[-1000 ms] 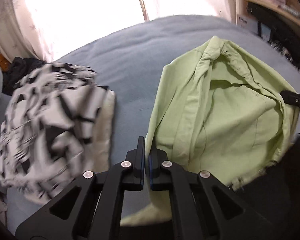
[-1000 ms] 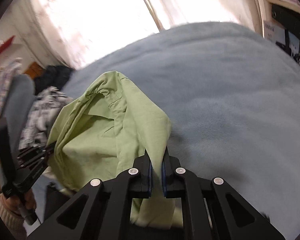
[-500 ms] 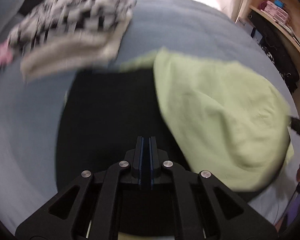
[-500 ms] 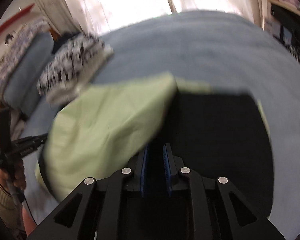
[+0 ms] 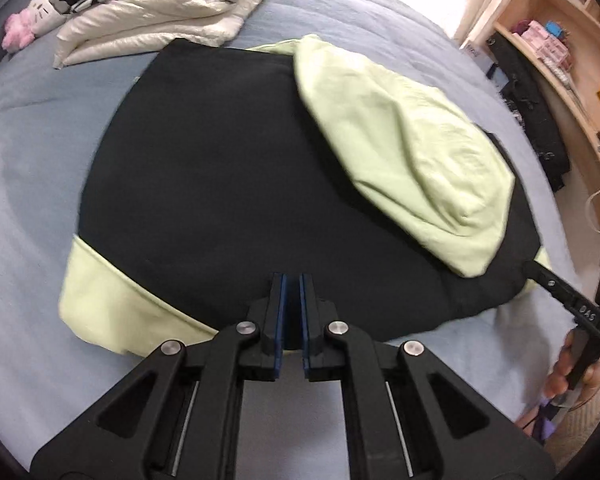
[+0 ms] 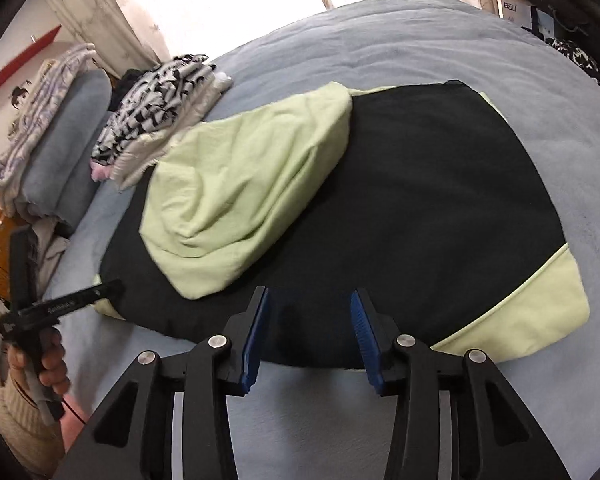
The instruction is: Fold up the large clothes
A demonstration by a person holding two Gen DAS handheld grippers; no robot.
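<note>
A large black garment with light green trim lies flat on the blue bed; it also shows in the right wrist view. A light green part is folded over its top, seen too in the right wrist view. My left gripper hovers at the garment's near edge, jaws nearly closed with a thin gap and nothing between them. My right gripper is open and empty above the near edge. Each gripper shows in the other's view, the right one and the left one.
A folded stack of black-and-white and cream clothes lies at the far side of the bed; it also shows in the right wrist view. Grey pillows lie at the left. Wooden shelves stand at the right.
Both grippers held the green fabric lifted a second ago. It now lies folded over the black garment; both grippers let go and pulled back to the near edge. The right jaws opened wide.
</note>
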